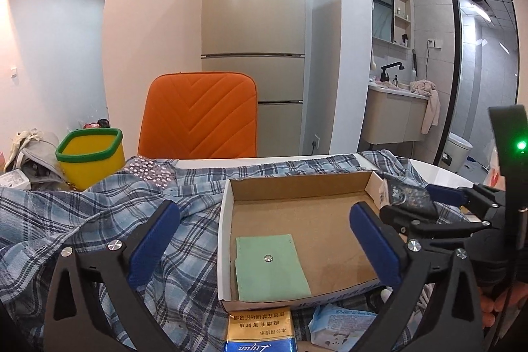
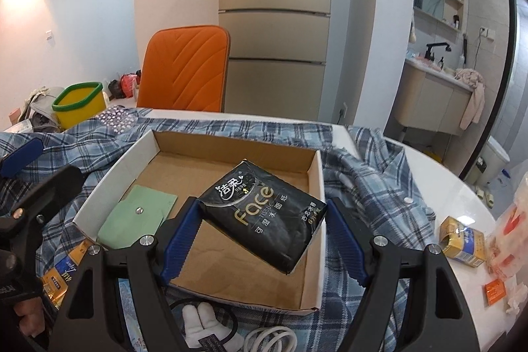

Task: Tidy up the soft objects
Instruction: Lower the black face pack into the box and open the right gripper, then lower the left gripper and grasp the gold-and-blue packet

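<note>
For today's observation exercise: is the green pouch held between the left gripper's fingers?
No, the green pouch lies flat in the cardboard box, and the left gripper stands wide open, not touching it.

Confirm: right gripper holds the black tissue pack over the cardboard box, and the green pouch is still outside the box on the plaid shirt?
Not quite. The green pouch already lies inside the cardboard box, flat on its floor at the left side, as the right wrist view shows. The rest holds: the right gripper is shut on the black tissue pack above the box.
</note>
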Demonstrator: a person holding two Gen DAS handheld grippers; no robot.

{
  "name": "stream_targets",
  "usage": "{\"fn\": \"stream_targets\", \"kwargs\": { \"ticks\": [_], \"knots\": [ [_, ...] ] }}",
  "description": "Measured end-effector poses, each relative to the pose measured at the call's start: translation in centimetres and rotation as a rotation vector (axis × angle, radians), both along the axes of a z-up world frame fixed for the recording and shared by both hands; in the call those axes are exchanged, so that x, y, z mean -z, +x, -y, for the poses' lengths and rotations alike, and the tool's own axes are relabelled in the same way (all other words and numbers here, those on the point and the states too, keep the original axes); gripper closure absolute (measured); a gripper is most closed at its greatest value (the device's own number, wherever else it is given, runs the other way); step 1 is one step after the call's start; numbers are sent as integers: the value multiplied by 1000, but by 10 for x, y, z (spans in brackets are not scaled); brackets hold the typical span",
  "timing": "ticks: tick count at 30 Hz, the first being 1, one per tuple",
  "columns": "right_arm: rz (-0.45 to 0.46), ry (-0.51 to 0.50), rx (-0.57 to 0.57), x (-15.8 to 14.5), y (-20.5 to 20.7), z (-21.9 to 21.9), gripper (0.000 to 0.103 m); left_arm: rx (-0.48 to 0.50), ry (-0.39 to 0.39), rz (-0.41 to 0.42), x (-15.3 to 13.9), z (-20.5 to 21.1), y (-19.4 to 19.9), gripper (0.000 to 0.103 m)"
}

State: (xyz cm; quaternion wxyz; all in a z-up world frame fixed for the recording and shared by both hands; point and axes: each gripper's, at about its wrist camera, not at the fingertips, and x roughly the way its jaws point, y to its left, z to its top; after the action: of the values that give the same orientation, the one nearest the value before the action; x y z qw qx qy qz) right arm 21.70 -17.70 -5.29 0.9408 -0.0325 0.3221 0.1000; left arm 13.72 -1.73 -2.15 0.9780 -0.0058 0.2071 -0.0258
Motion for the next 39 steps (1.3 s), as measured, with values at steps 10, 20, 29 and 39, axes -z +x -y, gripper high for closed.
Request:
{"fn": "stream_targets", "kwargs": {
  "ticks": [10,20,29,39],
  "knots": [
    [44,0,20,-7,-7,2,17,-1,2,83,-18,-5,-19,0],
    [236,12,99,-51,-47,16,17,-7,-10,251,-53,-8,-57,0],
    [364,56,140,-73,-98,28,3,3,-10,294,-65,-14,-92,0],
    [385,75,94,-67,-130,29,0,19,11,198,-28,-17,-90,0]
  ]
}}
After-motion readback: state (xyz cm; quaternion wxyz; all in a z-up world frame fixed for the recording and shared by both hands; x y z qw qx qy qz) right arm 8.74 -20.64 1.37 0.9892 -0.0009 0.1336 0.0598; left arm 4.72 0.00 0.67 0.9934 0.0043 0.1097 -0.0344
